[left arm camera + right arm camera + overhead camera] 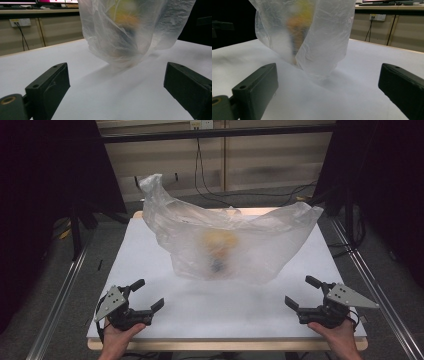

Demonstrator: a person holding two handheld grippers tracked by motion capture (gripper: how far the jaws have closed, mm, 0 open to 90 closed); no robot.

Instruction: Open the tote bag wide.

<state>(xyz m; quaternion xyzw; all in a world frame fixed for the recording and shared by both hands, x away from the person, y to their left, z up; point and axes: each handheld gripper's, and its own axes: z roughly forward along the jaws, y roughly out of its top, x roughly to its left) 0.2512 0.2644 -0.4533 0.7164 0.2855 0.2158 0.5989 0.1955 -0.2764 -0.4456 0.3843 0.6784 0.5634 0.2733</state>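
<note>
A large clear plastic bag (225, 237) stands crumpled in the middle of the white table (225, 312). Inside it a blurred yellow and orange object (220, 245) with a dark lower part shows through the film. The bag (125, 30) fills the upper middle of the left gripper view and the same bag (307, 35) hangs ahead in the right gripper view. My left gripper (148, 295) rests at the front left, open and empty. At the front right my right gripper (301, 292) is open too, nothing between its jaws. Both stand well short of the bag.
Metal rails (60, 295) run along both sides of the table. Black stands and curtains (50, 180) flank it. Cables (205, 185) hang by the back wall, where a socket (20, 22) sits. Bare white surface lies between the grippers and the bag.
</note>
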